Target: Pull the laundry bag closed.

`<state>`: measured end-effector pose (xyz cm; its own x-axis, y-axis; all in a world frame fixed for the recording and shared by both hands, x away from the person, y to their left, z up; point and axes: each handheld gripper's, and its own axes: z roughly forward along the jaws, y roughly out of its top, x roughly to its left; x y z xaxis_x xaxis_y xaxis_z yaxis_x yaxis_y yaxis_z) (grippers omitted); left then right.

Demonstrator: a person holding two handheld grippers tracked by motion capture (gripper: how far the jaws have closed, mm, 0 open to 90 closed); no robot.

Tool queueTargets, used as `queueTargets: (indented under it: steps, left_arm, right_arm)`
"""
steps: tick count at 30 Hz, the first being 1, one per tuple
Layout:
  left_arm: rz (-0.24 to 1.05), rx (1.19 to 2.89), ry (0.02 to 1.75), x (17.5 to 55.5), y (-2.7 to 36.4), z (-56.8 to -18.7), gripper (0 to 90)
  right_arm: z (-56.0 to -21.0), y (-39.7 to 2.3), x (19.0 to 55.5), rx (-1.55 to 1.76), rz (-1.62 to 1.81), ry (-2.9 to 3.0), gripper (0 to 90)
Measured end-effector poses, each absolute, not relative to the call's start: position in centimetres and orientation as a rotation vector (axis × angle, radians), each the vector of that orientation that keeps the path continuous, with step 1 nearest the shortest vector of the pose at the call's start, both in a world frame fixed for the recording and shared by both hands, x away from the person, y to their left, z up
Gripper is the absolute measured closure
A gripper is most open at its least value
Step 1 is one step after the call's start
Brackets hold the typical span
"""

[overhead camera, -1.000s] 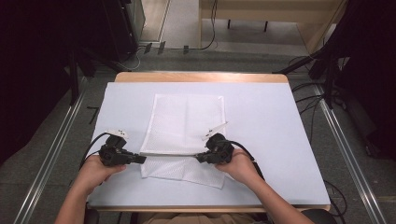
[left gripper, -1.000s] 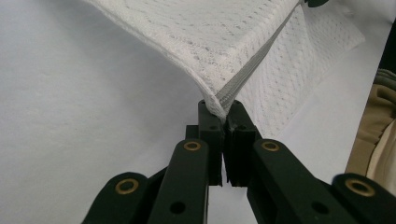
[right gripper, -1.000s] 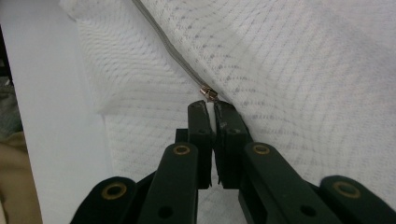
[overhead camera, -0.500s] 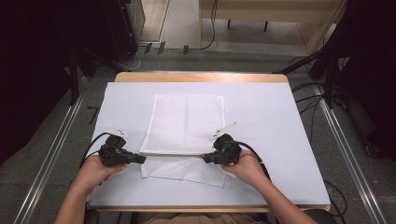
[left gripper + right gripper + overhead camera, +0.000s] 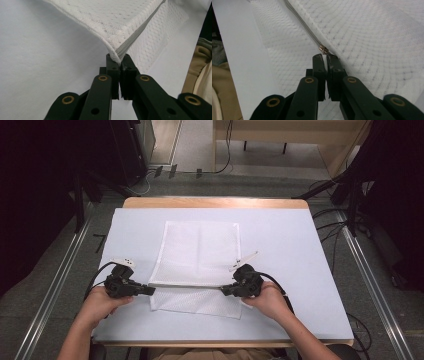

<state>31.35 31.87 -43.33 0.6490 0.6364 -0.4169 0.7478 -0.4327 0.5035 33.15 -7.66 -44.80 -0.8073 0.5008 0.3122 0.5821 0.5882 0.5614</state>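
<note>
Your left gripper (image 5: pixel 150 290) is clamped on the mesh bag (image 5: pixel 199 252) at its left zipper corner, fingers (image 5: pixel 113 72) tight on the fabric. Your right gripper (image 5: pixel 224 290) pinches the white tab by the zipper pull (image 5: pixel 323 49) (fingers closed on it). The bag lies mid-bench (image 5: pixel 300 250), its near part folded and lifted, toward the bench's near edge.

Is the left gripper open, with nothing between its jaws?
No. In the left gripper view, the left gripper is clamped shut on the zipper-edge corner of the white mesh laundry bag.
</note>
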Motion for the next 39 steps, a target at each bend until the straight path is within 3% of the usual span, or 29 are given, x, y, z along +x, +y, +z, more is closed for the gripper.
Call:
queueTargets:
  steps: [33, 39]
  left_arm:
    - [-0.246, 2.176, 1.096, 31.5, 31.8, -43.4, 87.2]
    - [-0.275, 2.175, 1.138, 31.7, 31.5, -43.6, 71.5]
  right_arm:
    - [-44.8, -11.3, 32.9, -0.978, -1.004, -2.651, 87.4]
    - [-44.8, -11.1, 32.9, -0.965, -1.03, -2.68, 77.8]
